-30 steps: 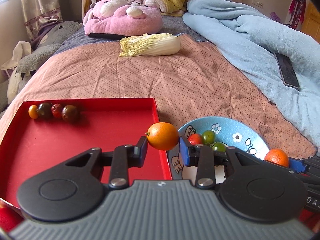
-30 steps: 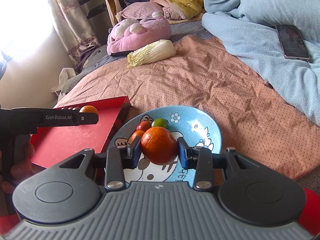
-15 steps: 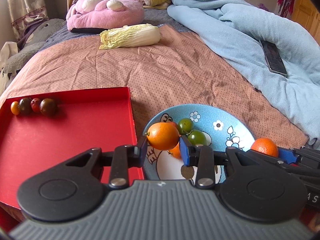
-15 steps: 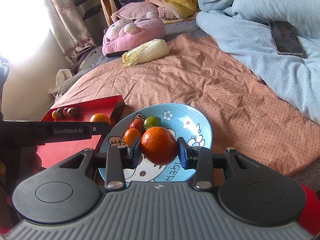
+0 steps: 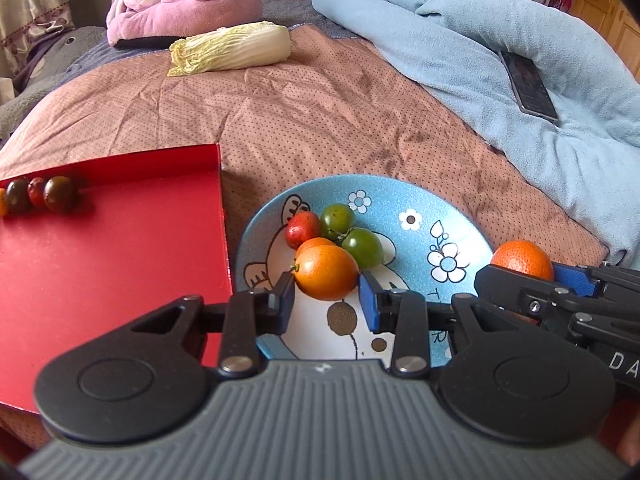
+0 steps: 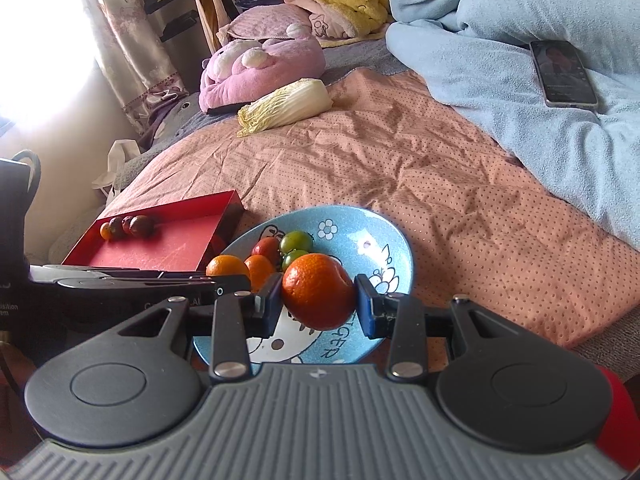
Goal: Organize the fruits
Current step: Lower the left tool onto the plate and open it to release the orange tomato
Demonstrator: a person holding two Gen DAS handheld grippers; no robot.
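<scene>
Kumquat (image 5: 326, 272) smooth, oval, clamped in left tool (image 5: 326, 300); right tool (image 6: 318, 300) grips dimpled tangerine (image 6: 318, 290).

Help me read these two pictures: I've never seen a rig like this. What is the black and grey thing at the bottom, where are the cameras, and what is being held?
There is no robot here. A person holds one pair of tongs in each hand, and a wide-angle camera on each looks forward along its two fingers. The grey and black shape at the bottom of each picture is the tool itself.

In the left view, the left tongs are shut on a smooth orange fruit above a blue cartoon plate. In the right view, the right tongs are shut on a mandarin over the same plate.

Everything lies on a bed with a pink dotted cover. The plate holds a red tomato, two green ones and another orange fruit. Beside it a red tray holds a row of small dark tomatoes. Further back are a cabbage and a phone.
</scene>
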